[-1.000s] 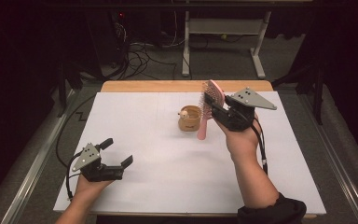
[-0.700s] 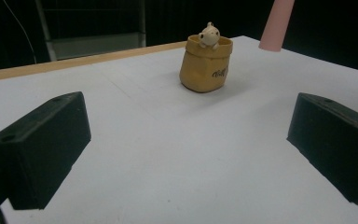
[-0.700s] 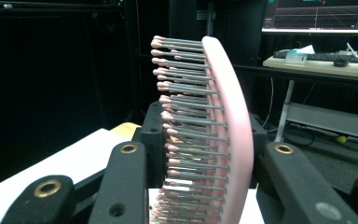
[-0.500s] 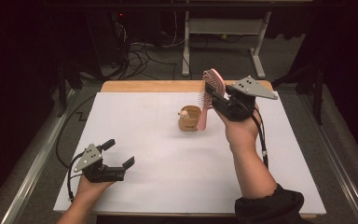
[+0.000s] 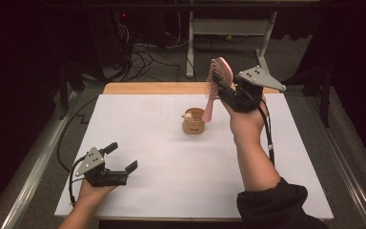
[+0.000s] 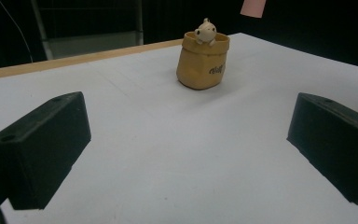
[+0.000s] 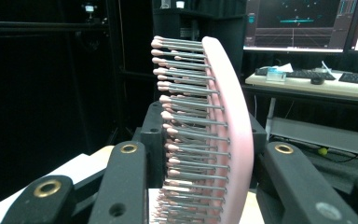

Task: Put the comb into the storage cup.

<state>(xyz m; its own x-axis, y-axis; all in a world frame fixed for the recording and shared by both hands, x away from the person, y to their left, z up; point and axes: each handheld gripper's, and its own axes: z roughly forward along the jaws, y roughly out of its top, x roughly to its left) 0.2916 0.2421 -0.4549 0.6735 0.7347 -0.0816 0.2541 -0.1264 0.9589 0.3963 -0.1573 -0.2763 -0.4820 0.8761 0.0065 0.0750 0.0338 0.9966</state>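
The pink hairbrush [image 5: 218,81] is pinched at its head by the right gripper [image 5: 226,93], handle hanging above the tan holder [image 5: 194,120], apparently for lifting clear. The left gripper [image 5: 119,160] rests spread, unused.

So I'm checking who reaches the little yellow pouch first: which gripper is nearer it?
Right. The right gripper holds the pink hairbrush just above the yellow pouch; the left gripper rests far off at the near left.

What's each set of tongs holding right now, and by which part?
Right tongs: shut on the pink hairbrush, gripped across its bristled head, handle hanging down above the small tan pot. Left tongs: open, holding nothing.
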